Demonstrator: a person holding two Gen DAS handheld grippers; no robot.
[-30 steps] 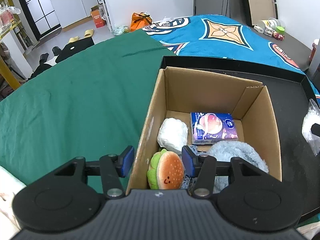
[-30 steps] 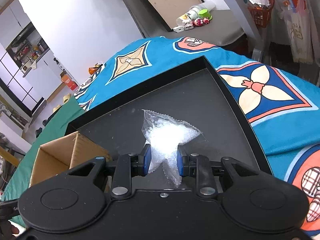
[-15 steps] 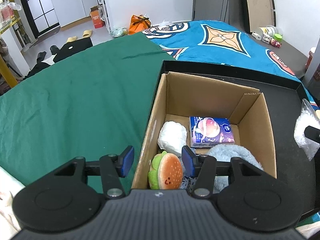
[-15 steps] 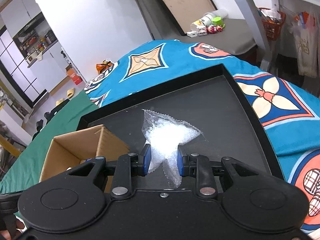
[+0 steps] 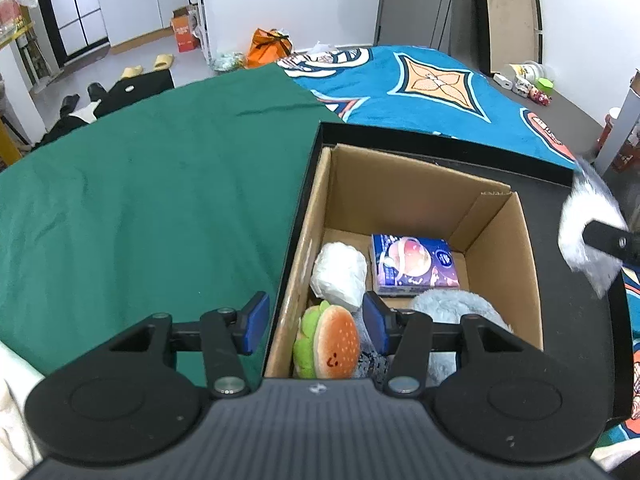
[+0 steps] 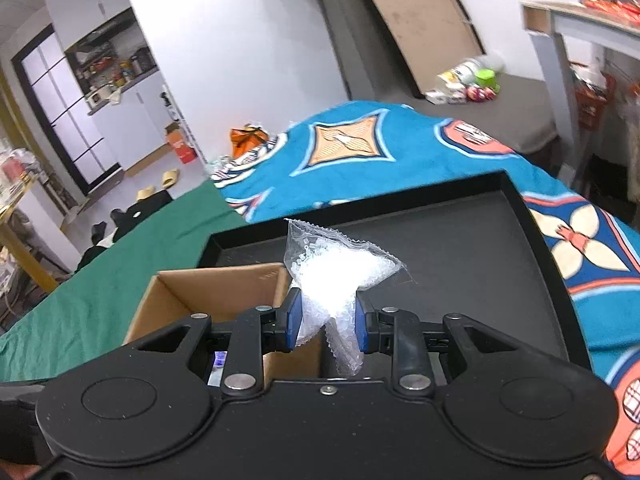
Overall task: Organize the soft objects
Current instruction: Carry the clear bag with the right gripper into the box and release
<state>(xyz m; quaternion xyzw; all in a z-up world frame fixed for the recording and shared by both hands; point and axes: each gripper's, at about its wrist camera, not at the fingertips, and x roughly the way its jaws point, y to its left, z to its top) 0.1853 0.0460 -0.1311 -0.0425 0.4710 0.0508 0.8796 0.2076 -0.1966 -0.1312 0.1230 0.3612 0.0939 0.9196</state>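
A cardboard box (image 5: 500, 236) stands in a black tray (image 5: 576, 320). Inside lie a burger plush (image 5: 328, 346), a white soft bundle (image 5: 340, 276), a tissue pack (image 5: 414, 265) and a grey fluffy item (image 5: 456, 310). My left gripper (image 5: 316, 322) is open and empty over the box's near left corner. My right gripper (image 6: 326, 320) is shut on a clear bag of white beads (image 6: 340, 272), held above the tray beside the box (image 6: 224, 292). The bag also shows at the right edge of the left wrist view (image 5: 584, 224).
The tray (image 6: 480, 248) lies on a table covered by a green cloth (image 5: 140, 200) on the left and a blue patterned cloth (image 5: 420, 88) at the back and right. Room clutter and slippers lie on the floor beyond.
My right gripper has lifted the bead bag off the tray and carried it left toward the box. The left gripper has pulled back slightly and stays open.
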